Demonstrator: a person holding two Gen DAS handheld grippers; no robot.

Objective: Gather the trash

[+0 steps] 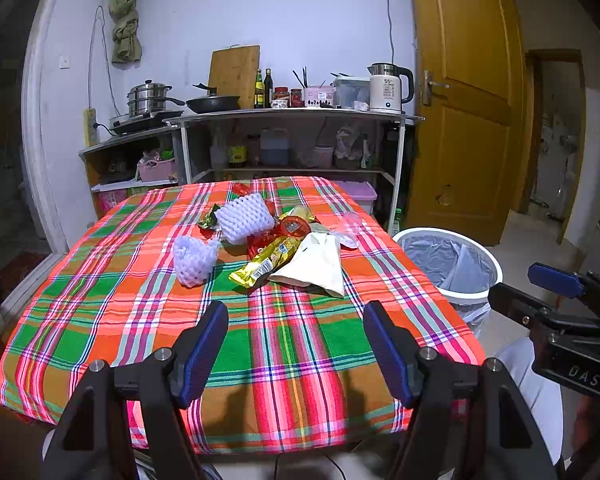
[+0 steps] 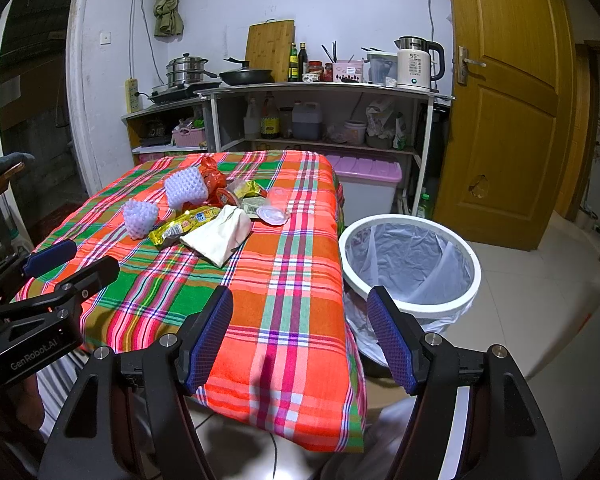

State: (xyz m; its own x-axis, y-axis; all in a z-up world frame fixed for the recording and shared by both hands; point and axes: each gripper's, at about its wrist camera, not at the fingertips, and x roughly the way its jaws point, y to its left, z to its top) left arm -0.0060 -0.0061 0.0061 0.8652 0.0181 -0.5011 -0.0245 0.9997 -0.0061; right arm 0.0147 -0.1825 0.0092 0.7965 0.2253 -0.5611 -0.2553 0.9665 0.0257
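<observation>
trash pile (image 1: 276, 240) on plaid tablecloth (image 1: 300, 340), lined bin (image 2: 410, 264) beside, both hand-held grippers agape

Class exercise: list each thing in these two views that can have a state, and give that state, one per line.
left gripper: open, holding nothing
right gripper: open, holding nothing
trash bin: lined with a bag, looks empty
yellow wrapper: lying flat on the tablecloth
white paper bag: flattened, lying down
wooden door: open
</observation>
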